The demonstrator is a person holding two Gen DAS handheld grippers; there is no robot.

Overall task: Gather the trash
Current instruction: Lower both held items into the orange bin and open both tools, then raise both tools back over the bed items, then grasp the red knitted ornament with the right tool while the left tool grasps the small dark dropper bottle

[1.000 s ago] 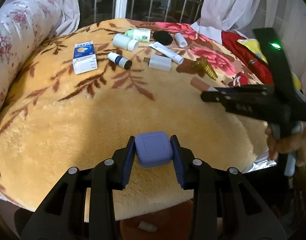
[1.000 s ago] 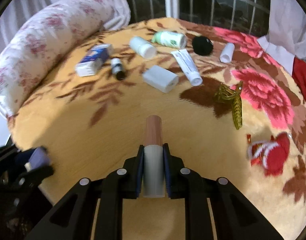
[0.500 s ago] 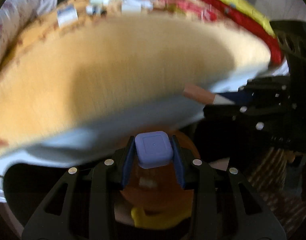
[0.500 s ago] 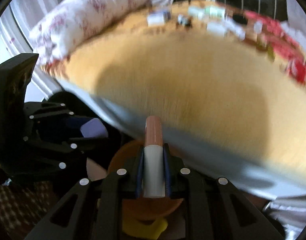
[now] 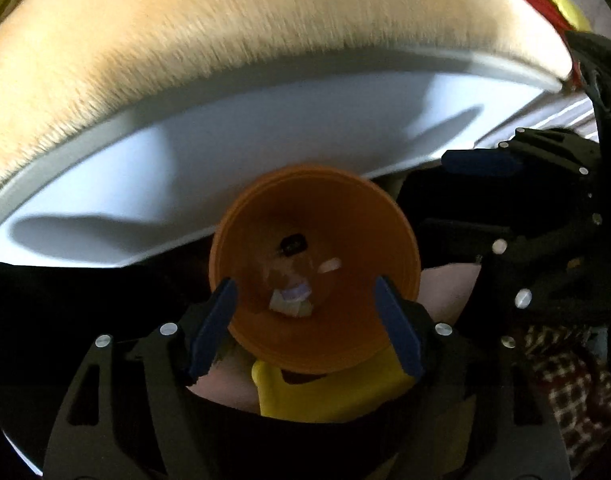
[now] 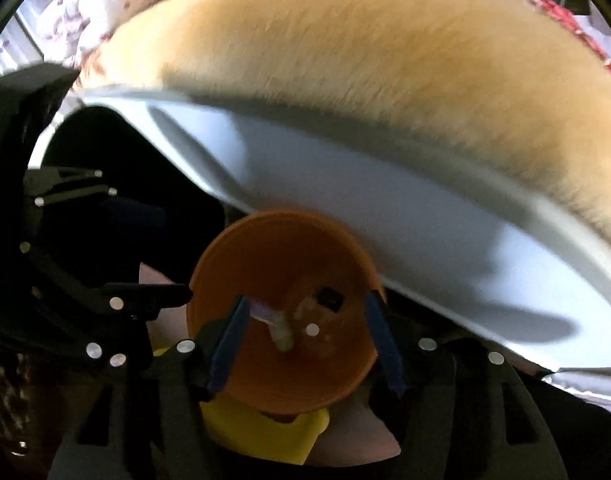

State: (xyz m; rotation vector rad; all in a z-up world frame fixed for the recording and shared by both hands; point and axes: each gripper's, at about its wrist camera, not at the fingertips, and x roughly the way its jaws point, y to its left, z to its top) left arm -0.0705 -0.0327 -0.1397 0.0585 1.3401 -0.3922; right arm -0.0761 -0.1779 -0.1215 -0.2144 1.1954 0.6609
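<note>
Orange bin (image 5: pixel 313 344): round, open-topped, directly below both my claws, its mouth framed between the fingertips in each wrist view. Contents, blurred: a pale purple piece (image 5: pixel 295 292) and a small black item (image 5: pixel 291 245) near the bottom, plus pale scraps I cannot identify. Left gripper (image 5: pixel 305 324): pointing steeply down over the bin, jaws spreading apart, nothing pinched between the blue pads (image 5: pixel 213 326). Right gripper (image 6: pixel 305 342): likewise aimed down into the bin (image 6: pixel 281 384), jaws opening, nothing gripped between them; its dark frame shows at the right edge of my left view. Yellow object (image 5: pixel 325 396): touching the bin's near side, under my claws. White bed edge (image 5: pixel 225 168): just beyond the bin. Tan fleece blanket (image 5: pixel 225 40): above that edge, farther ahead
</note>
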